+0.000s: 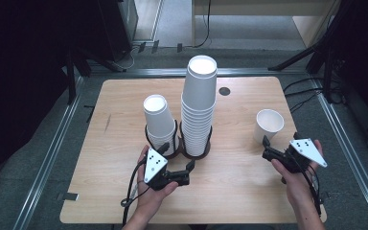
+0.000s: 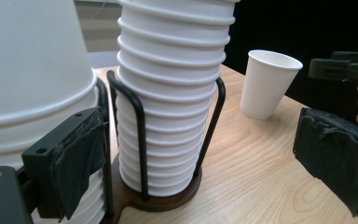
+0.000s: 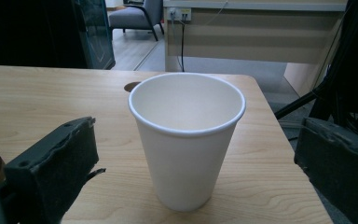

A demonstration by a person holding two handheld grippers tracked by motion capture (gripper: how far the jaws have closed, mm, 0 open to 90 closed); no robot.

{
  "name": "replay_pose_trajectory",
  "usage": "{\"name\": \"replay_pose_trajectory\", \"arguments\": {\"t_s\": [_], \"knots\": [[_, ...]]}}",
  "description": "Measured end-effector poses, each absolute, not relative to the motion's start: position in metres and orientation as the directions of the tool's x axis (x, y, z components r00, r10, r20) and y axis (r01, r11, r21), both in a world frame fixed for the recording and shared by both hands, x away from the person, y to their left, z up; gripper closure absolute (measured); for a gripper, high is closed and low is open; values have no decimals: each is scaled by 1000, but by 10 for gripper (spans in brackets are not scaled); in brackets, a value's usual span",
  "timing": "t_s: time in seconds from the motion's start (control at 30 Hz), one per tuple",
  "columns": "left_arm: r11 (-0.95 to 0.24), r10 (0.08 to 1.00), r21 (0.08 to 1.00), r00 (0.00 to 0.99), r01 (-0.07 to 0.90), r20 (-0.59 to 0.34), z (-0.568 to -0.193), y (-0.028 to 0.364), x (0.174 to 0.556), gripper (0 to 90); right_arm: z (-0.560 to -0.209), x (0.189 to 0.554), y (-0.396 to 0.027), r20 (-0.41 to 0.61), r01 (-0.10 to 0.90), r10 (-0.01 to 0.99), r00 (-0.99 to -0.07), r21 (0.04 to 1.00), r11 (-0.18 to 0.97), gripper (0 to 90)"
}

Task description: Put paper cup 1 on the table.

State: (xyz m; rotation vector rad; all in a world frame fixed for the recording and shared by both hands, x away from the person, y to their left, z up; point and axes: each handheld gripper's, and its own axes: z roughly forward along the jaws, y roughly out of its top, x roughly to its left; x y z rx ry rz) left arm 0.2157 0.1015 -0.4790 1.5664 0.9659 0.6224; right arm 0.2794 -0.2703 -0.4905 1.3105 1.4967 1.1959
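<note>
While the right gripper [image 1: 267, 146] sat with its jaws spread wide, the single paper cup [image 3: 186, 140] stood upright just ahead of it, lined up with the gap between the jaws and untouched. It looked light and thin-walled, easy to crush or tip, so I judged a gentle hold across the mid-wall, below the rolled rim, to be best. The left gripper [image 1: 188, 168], also spread and holding nothing, pointed at the wire holder [image 2: 140, 135] just in front of it. Two inverted stacks stood there: a short stack [image 1: 159, 122] and a tall stack [image 1: 199, 105]. One loose cup, two stacks, one table [image 1: 124, 100].
</note>
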Motion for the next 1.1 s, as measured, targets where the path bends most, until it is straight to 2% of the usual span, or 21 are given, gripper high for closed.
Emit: {"name": "replay_pose_trajectory", "arguments": {"t_s": [0.4, 0.53, 0.7, 1.1], "knots": [[-15, 846, 973, 522, 231, -111, -465, 89, 224, 25, -442, 258, -253, 38, 215, 983, -179, 977, 1, 0], [-41, 846, 975, 527, 219, -83, -462, 85, 227, 24, -423, 255, -246, 55, 191, 980, -192, 981, -17, 0], [-26, 845, 975, 526, 220, -96, -456, 85, 234, 24, -400, 255, -232, 49, 174, 975, -216, 985, -11, 0], [-29, 846, 981, 527, 190, -77, -445, 83, 252, 24, -362, 252, -184, 57, 138, 945, -322, 990, -12, 0]]}}
